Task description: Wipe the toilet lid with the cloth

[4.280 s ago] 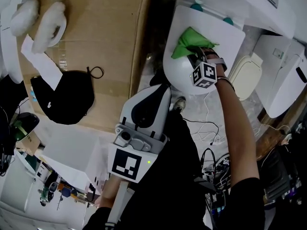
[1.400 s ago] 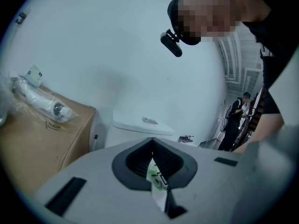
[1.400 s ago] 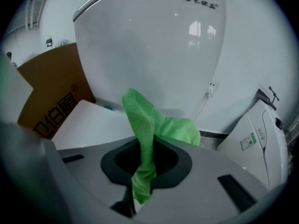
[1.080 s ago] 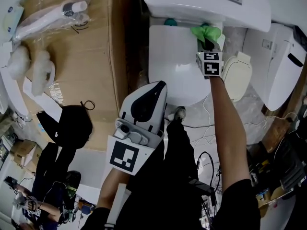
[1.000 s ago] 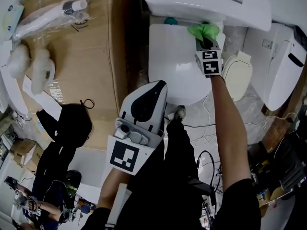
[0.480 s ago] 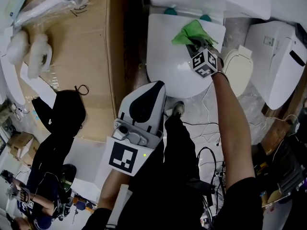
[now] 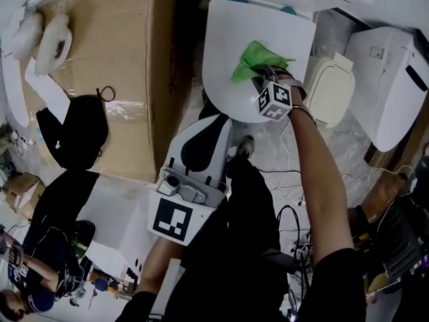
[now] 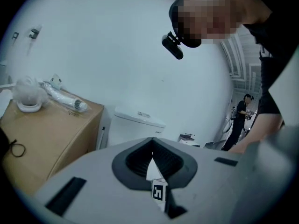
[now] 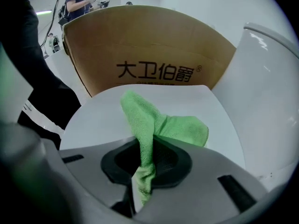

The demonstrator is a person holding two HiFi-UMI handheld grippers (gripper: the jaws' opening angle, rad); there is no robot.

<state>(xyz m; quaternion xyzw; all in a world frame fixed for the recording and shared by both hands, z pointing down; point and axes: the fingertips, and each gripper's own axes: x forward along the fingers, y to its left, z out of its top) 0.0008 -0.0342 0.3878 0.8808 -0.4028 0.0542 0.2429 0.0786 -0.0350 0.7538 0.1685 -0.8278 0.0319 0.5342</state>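
White toilet lid (image 7: 224, 45) beside a cardboard box (image 7: 100, 52); your right gripper (image 7: 263, 80) holds the green cloth (image 7: 253, 60) on it.

Your right gripper's jaws are clenched on one end of the cloth (image 9: 161, 125); from there it rises in a bunched ridge running straight out along the gripper's line, and its free end folds off to the right and lies flat on the lid's right half; in the head view the marker cube hides the pinched end; your left gripper (image 7: 216, 119) hangs nearer you with its jaws (image 8: 152, 158) pressed together on nothing, and its body covers the lid's front edge; the cistern (image 8: 136, 124) is cut off at the head view's top.
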